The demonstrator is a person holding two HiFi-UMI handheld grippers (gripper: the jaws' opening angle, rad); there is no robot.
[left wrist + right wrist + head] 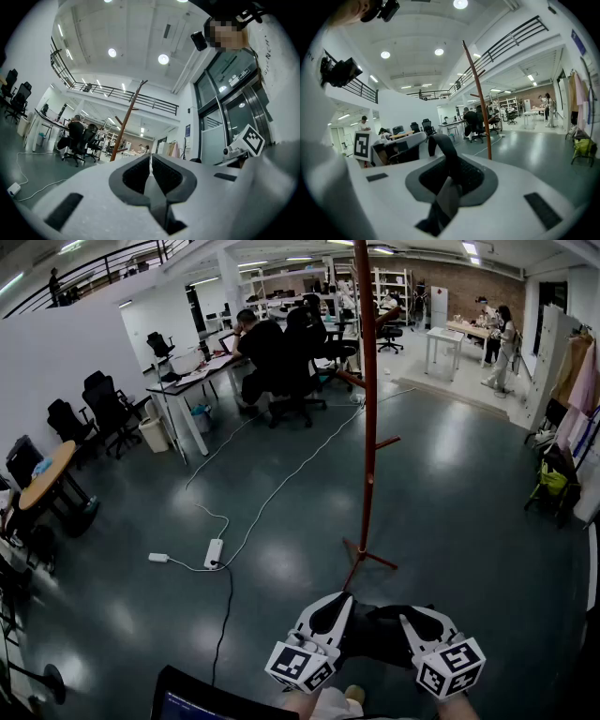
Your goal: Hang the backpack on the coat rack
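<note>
Near the foot of the coat rack (368, 427), on the wearer's side of it, the head view showed the black backpack (379, 634) slung low between the two grippers. The left gripper (330, 613) was at the bag's left edge and the right gripper (424, 622) at its right. Both were well below the rack's lowest peg (387, 441) and apart from the rack. The step in hand looked like carrying the bag up to the rack. Doing it well would mean a firm hold on the strap while closing on the rack. The loop would then need lifting above a peg's tip, held open toward the rack, and lowering over the peg so the weight settled before any release. From the left gripper view, the left gripper (151, 157) had its jaws drawn together to a mere sliver. No strap showed between the pads, so whether they pinched any cloth could not be told. The coat rack (124, 124) leaned ahead and left of those jaws, well apart from them. From the right gripper view, the right gripper (457, 162) was clamped on the backpack's strap (439, 139). The strap stood up out of the pads as a black loop, with a grey length of it trailing back toward the camera. The coat rack (480, 108) rose just right of that loop but far beyond it.
</note>
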